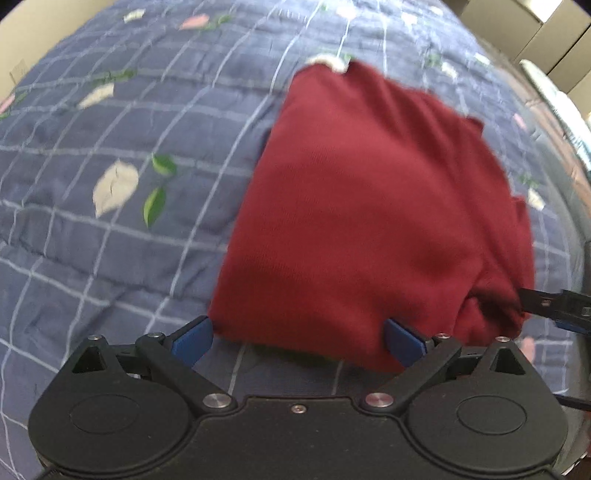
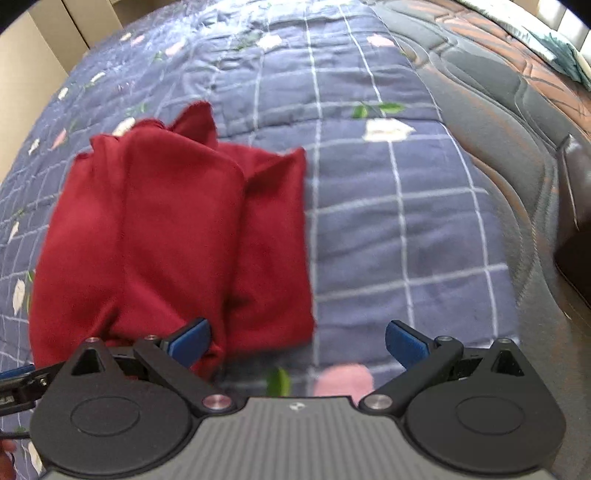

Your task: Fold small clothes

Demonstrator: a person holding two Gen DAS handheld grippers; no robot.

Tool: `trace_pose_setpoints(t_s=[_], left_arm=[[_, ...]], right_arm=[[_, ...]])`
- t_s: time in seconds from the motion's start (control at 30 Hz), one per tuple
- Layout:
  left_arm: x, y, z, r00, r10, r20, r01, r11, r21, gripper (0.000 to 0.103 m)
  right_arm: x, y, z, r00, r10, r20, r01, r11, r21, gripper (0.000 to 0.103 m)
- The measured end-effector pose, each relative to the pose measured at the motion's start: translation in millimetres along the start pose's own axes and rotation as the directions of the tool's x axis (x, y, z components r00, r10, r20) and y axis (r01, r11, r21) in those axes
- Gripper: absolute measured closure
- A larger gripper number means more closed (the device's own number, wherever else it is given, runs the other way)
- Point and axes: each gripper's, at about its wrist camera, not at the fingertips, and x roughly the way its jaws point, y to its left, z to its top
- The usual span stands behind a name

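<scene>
A dark red garment [image 1: 369, 206] lies folded into a thick rectangle on a blue checked quilt [image 1: 110, 147]. My left gripper [image 1: 298, 343] hangs over its near edge, jaws wide; the cloth edge runs between the blue pads [image 1: 192, 343] without being pinched. In the right wrist view the same garment [image 2: 166, 229] shows two loose corners at its far end. My right gripper [image 2: 298, 343] is open over the garment's near right corner, its left pad [image 2: 190, 341] above the cloth and its right pad above bare quilt [image 2: 388, 221]. Each gripper's tip shows at the edge of the other's view.
The quilt carries white and pink petals and green leaves. A dark quilted mattress [image 2: 498, 110] borders it on the right in the right wrist view. Beige cupboard panels [image 1: 535, 22] stand beyond the bed. Bare quilt stretches left of the garment in the left wrist view.
</scene>
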Motion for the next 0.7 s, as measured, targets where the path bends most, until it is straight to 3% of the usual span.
trace_pose_setpoints(t_s=[0.13, 0.3, 0.47, 0.57, 0.63, 0.7], left_arm=[[1.2, 3.8, -4.0, 1.0, -0.017, -0.013, 0.016, 0.999, -0.037, 0.003], [-13.3, 8.8, 2.7, 0.999, -0.037, 0.012, 0.038, 0.997, -0.066, 0.003], [-25.4, 19.4, 11.9, 0.994, -0.01, 0.111, 0.023, 0.992, -0.122, 0.003], [-18.0, 31.2, 21.3, 0.992, 0.023, 0.121, -0.001, 0.984, -0.179, 0.003], [-12.0, 38.1, 28.8, 0.992, 0.042, 0.12, -0.016, 0.976, -0.217, 0.003], [-4.7, 44.1, 35.7, 0.992, 0.042, 0.118, -0.012, 0.97, -0.244, 0.002]], right_arm=[[-9.0, -9.3, 2.4, 1.0, -0.014, 0.021, 0.013, 1.0, 0.011, 0.0], [-16.8, -8.0, 16.3, 0.994, 0.045, 0.099, -0.05, 0.998, 0.05, 0.0], [-2.1, 4.9, 30.7, 0.974, 0.205, 0.098, -0.215, 0.972, 0.096, 0.0], [7.4, 11.3, 35.8, 0.953, 0.285, 0.102, -0.296, 0.948, 0.114, 0.001], [11.1, 16.1, 37.2, 0.945, 0.306, 0.113, -0.318, 0.941, 0.114, 0.008], [14.2, 18.4, 37.2, 0.939, 0.327, 0.107, -0.339, 0.934, 0.116, 0.024]])
